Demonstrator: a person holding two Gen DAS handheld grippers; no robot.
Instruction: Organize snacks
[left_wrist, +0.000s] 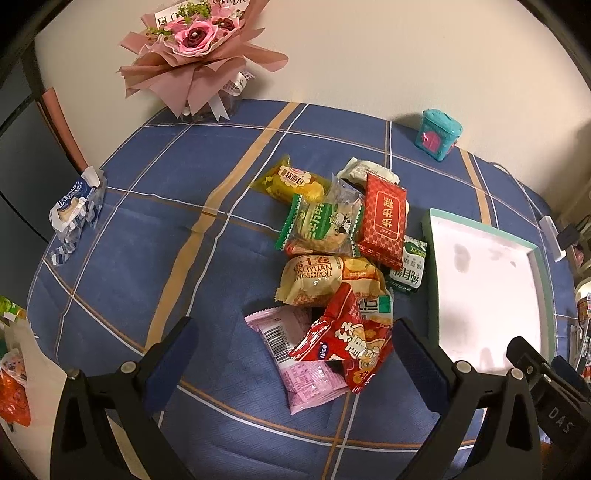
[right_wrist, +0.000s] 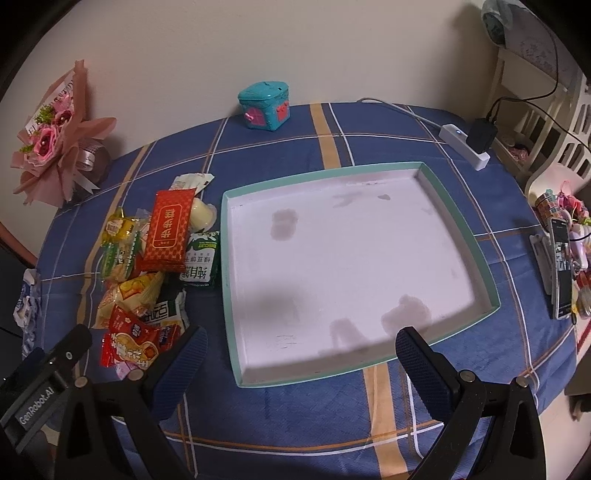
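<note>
Teal-rimmed tray (right_wrist: 458, 229) holds nothing; snack packets (right_wrist: 147, 266) sit piled left of it. We hold both grippers, left gripper (left_wrist: 295, 347) and right gripper (right_wrist: 301, 350), spread apart.

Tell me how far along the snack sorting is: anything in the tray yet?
Nothing is done yet: the tray is empty, showing only stains. Nothing is in hand: the left gripper is open above the red and pink packets at the near edge of the snack pile, and the right gripper is open over the tray's near rim. Every packet remains to be moved.
</note>
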